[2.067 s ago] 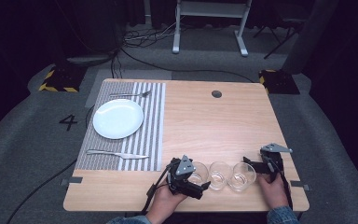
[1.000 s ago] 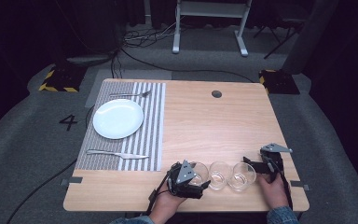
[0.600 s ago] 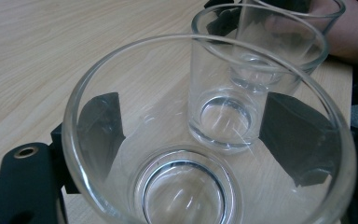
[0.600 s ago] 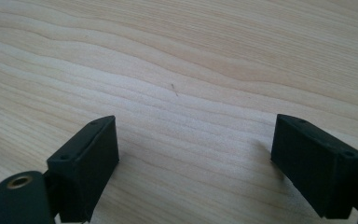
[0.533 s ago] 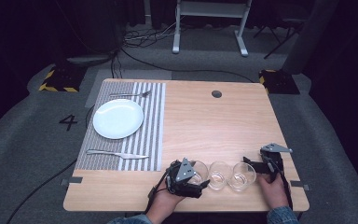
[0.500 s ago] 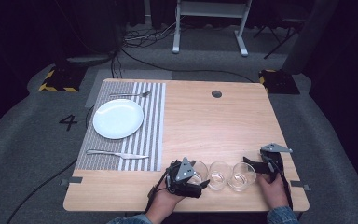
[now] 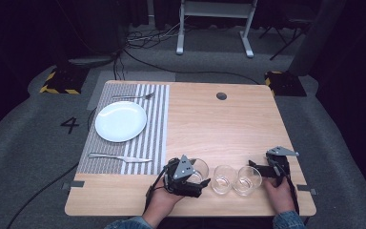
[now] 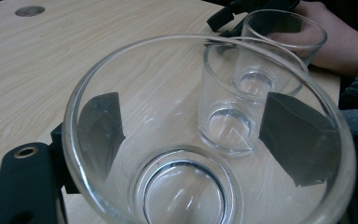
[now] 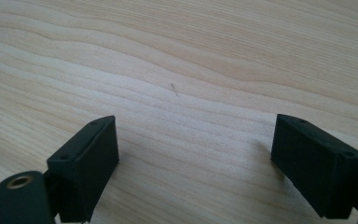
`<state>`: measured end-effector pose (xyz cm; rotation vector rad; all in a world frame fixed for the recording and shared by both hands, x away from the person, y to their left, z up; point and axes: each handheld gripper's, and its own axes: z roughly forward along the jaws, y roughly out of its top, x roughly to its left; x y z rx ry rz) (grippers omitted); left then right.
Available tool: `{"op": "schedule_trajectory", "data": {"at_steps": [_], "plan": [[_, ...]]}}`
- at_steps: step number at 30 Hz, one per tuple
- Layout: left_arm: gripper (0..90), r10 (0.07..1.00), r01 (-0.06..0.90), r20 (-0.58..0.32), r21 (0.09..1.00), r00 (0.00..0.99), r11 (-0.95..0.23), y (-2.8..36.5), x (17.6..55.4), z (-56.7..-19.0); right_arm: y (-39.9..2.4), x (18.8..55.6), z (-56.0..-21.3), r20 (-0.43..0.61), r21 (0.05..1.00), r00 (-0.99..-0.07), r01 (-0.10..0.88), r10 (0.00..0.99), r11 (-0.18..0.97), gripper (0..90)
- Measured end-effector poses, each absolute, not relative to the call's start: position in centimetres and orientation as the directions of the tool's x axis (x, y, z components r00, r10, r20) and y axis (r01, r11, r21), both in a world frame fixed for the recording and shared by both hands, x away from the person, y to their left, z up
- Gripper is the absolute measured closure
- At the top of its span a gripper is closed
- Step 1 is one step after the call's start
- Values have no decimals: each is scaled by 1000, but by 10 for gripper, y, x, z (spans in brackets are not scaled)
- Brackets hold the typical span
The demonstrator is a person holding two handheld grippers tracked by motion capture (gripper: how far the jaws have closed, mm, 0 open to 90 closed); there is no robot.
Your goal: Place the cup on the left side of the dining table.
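Clenched around a clear glass, my left claw held it by the wall, one black pad on each side as the left gripper view showed; the glass sat at the near edge of the worktop, at the left end of a row with two more glasses, the middle glass just beside it and the right-hand glass next along; my right claw rested just beside that last glass with its jaws spread wide over bare wood and nothing between them.

The worktop was pale wood with a round cable hole near its far edge; a striped grey placemat covered its left part, bearing a white plate, a fork beyond the plate and a knife on the near side; round about lay grey carpet with a number 4 marked on it, black-and-yellow blocks at the far corners, cables and the white legs of a stand in the dark beyond.

Against the frames before, my left claw and its glass had risen a little from the wood, the grip unchanged; my right hand had kept its place; plate, cutlery and the other two glasses lay as they had.
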<state>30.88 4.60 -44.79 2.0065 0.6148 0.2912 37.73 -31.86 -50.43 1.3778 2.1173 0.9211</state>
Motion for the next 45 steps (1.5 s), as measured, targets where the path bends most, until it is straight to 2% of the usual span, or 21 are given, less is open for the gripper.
{"op": "schedule_trajectory", "data": {"at_steps": [20, 25, 45], "plan": [[195, 539, 302, -30, 854, 842, -423, 70, 324, -422, -319, 377, -504, -11, 737, -400, 616, 916, 278, 152], [196, 549, 318, -49, 856, 834, -407, 80, 331, -417, -319, 378, -504, -11, 737, -396, 617, 918, 275, 151], [196, 678, 390, -52, 849, 733, -357, 122, 358, -412, -319, 378, -504, -10, 737, -394, 618, 919, 273, 152]]}}
